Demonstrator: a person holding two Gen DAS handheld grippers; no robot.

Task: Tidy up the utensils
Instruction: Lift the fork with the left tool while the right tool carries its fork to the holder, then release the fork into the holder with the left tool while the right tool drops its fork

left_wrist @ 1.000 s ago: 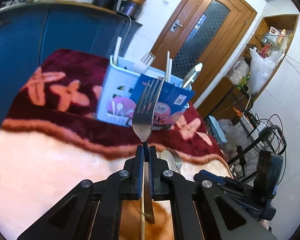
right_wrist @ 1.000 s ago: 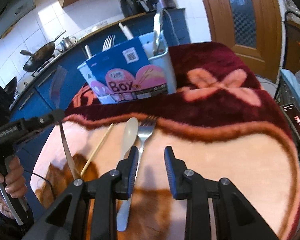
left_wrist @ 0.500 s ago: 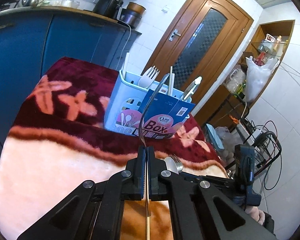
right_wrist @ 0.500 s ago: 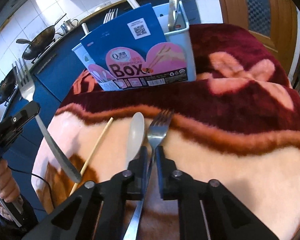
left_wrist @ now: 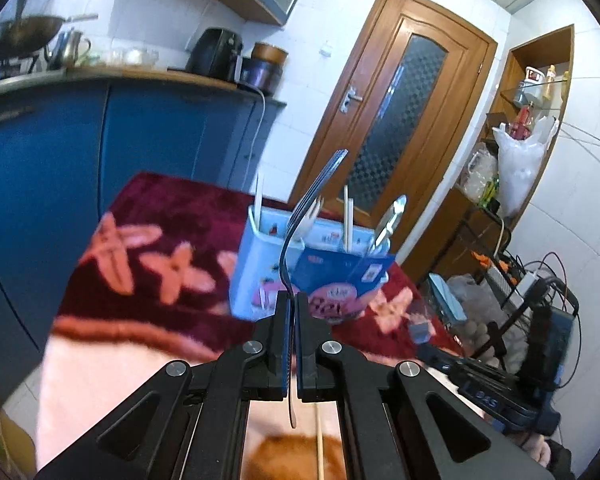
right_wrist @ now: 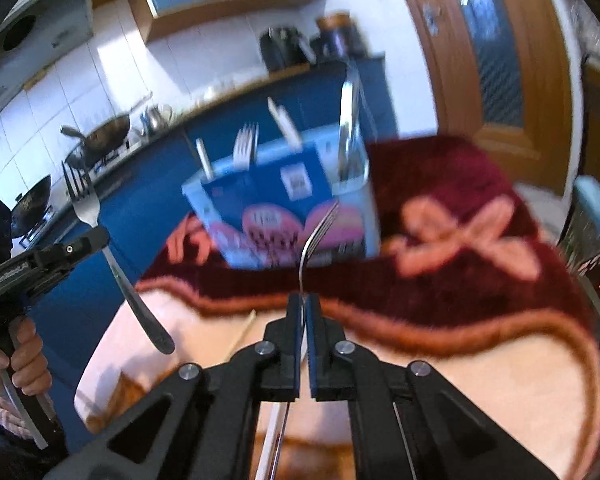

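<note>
Both grippers are carrying forks toward the blue utensil box: the left gripper is pinching a fork, the right gripper is clamping another fork, both just before the box; next, each probably needs lowering into a compartment

Your left fork stands tines-up, seen edge-on, its steel handle hanging below the pads. Your right fork also stands tines-up, lifted off the blanket. Behind both, the pale blue utensil caddy with its blue-and-pink "Box" card stands upright on the dark red blanket, holding a fork, white sticks and metal tongs. One chopstick lies on the blanket.
</note>
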